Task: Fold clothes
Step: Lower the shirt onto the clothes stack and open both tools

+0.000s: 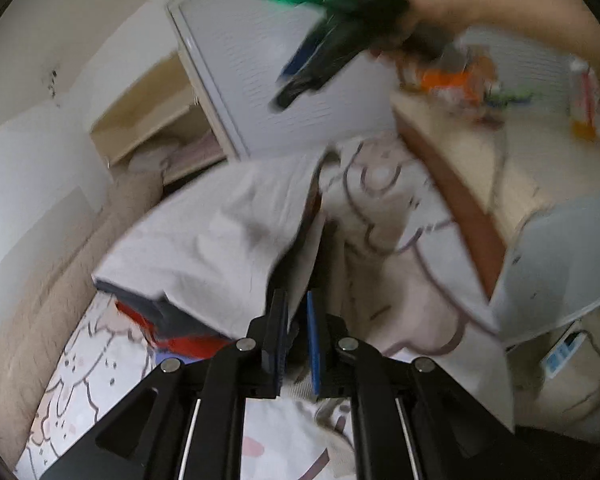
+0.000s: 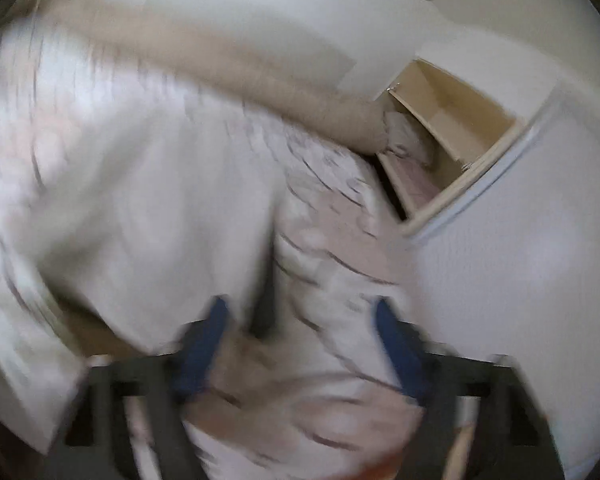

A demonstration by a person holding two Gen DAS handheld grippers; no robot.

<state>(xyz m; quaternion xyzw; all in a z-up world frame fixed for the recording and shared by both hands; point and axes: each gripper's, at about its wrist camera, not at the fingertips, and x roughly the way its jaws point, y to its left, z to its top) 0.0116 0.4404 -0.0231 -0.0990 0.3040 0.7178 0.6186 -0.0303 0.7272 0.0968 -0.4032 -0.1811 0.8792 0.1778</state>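
The white garment (image 1: 220,220) hangs partly over a stack of folded clothes (image 1: 168,328) on the bed (image 1: 100,384). It looks light, soft and limp, so it will sag. It is best taken by an edge or a corner. The left tool (image 1: 297,332) is clenched on its edge. The right tool (image 2: 300,344), raised high, is released and holds nothing. That view is much blurred.
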